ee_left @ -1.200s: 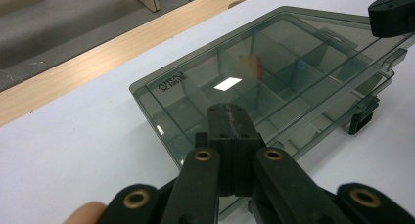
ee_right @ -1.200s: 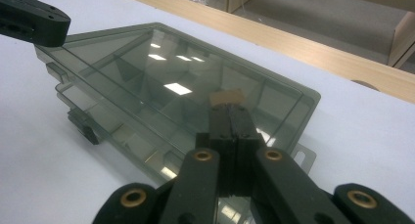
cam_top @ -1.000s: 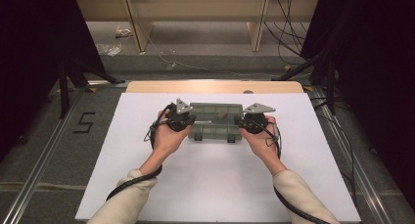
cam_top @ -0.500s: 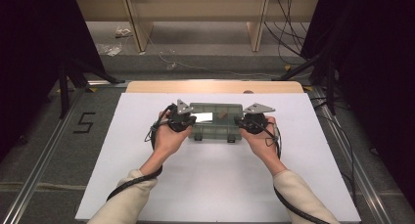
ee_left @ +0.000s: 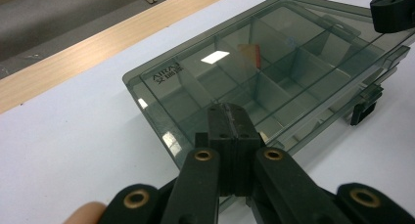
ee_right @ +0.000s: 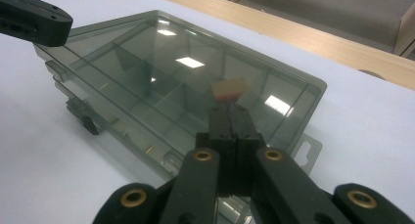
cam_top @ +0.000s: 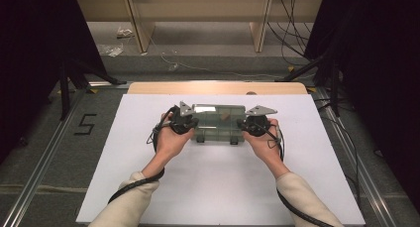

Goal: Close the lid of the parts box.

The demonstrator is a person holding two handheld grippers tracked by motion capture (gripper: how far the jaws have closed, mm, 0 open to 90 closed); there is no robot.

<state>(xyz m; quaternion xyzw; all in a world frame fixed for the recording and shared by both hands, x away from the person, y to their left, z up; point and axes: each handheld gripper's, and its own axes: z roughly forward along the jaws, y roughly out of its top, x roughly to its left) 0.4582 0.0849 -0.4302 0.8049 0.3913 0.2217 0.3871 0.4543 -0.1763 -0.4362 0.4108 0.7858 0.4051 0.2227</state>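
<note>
In the high view, a smoky clear compartment box (cam_top: 219, 122) lies flat near the middle of the white table (cam_top: 208, 187), a little toward its far edge, with its long axis running left to right and its two dark latches (cam_top: 216, 139) facing the person. The left gripper (cam_top: 190, 124) sits at the box's left end and the right gripper (cam_top: 243, 124) at its right end, each held in a hand. In the left gripper view, the left gripper (ee_left: 230, 117) has its jaws pressed together, tips over the lid's near end; the box (ee_left: 274, 72) stretches away toward the upper right. In the right gripper view, the right gripper (ee_right: 229, 117) is likewise closed with nothing between its jaws, over the box (ee_right: 161, 77), which runs off to the upper left; a small orange-and-cream piece (ee_right: 228, 89) lies in a compartment just ahead.
</note>
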